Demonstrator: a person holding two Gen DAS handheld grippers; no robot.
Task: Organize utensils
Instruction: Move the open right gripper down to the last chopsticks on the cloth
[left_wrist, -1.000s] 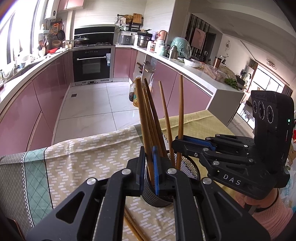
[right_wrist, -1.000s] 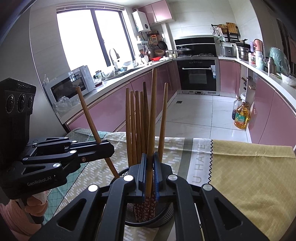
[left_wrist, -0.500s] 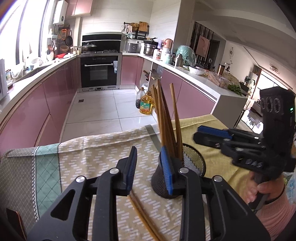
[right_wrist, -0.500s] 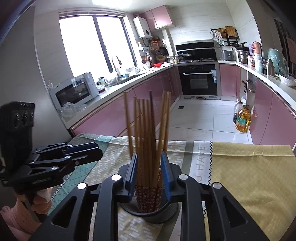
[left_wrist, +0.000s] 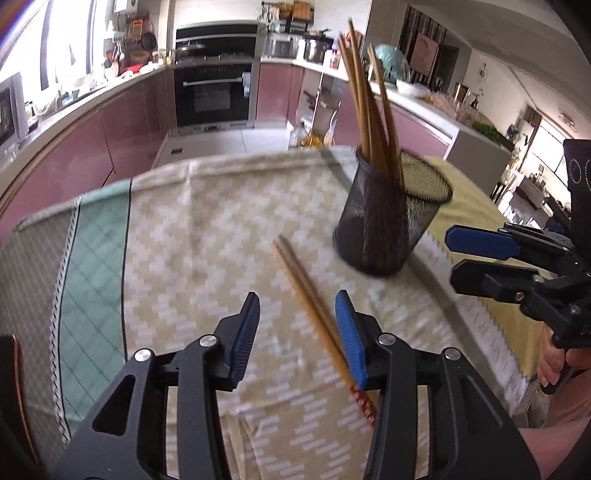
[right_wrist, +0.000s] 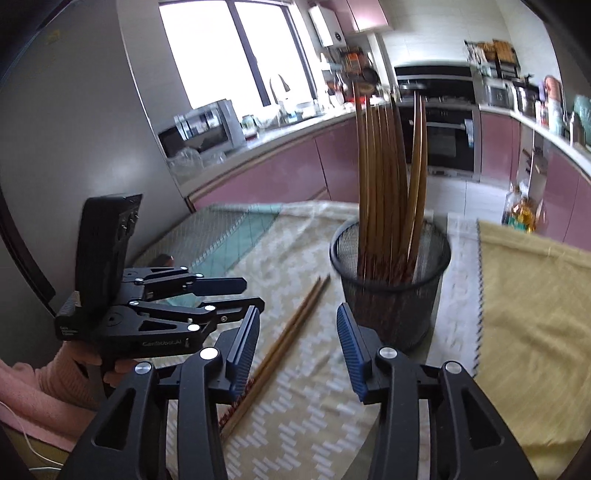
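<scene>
A black mesh holder stands on the table and holds several wooden chopsticks; it also shows in the right wrist view. A loose pair of chopsticks lies flat on the cloth beside the holder, also seen in the right wrist view. My left gripper is open and empty, above the loose pair. My right gripper is open and empty, in front of the holder. Each gripper shows in the other's view: the right one, the left one.
A patterned beige tablecloth with a green band covers the table, and a yellow cloth lies to the right. Pink kitchen cabinets, an oven and the floor lie beyond the table's far edge.
Both grippers let go of the chopsticks they held in the holder, opened wide and pulled back from it. The chopsticks now stand loose in the holder.
</scene>
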